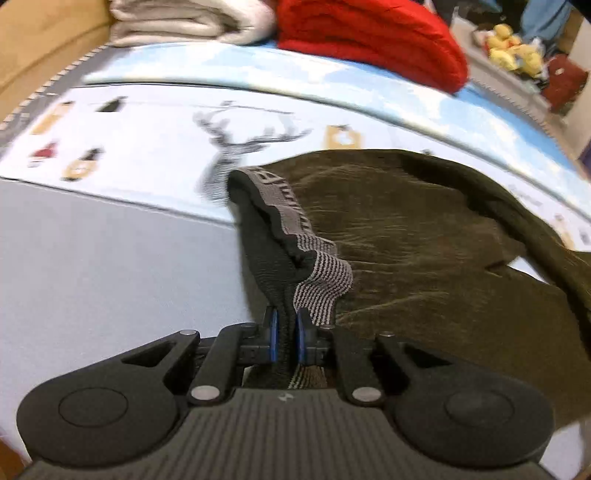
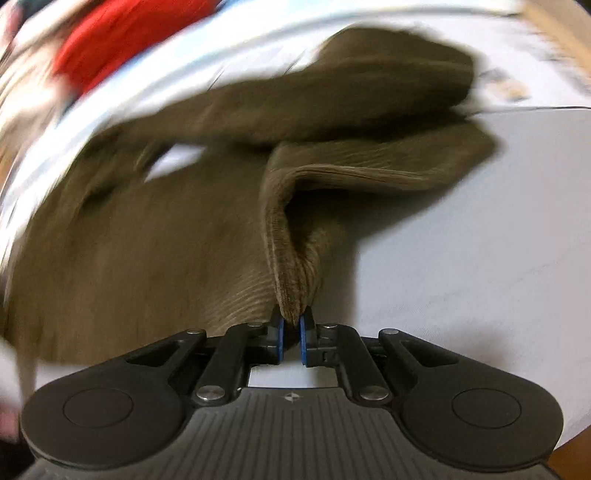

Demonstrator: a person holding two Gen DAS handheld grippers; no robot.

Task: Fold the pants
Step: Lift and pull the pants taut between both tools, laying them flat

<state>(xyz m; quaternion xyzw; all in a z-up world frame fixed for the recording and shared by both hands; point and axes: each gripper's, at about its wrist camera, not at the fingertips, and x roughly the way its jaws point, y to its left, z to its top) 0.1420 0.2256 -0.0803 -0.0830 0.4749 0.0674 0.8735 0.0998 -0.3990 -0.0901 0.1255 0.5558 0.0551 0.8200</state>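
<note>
Pants point(image 1: 424, 258), one brown corduroy pair, lie spread across the bed point(image 1: 92, 258), reaching toward its far edge where one red bundle point(image 1: 369, 40) and one folded pale blanket point(image 1: 177, 22) sit. Left gripper point(image 1: 286, 332) jaws are clamped on the grey striped waistband point(image 1: 291, 206), whose lettering is unreadable; right gripper point(image 2: 291, 334) jaws pinch a corduroy fold.

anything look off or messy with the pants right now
Nothing damaged or spilled. The brown corduroy pants lie rumpled rather than flat, with one leg bunched across the other. The left gripper pinches the striped waistband; the right gripper pinches a fabric ridge.
</note>
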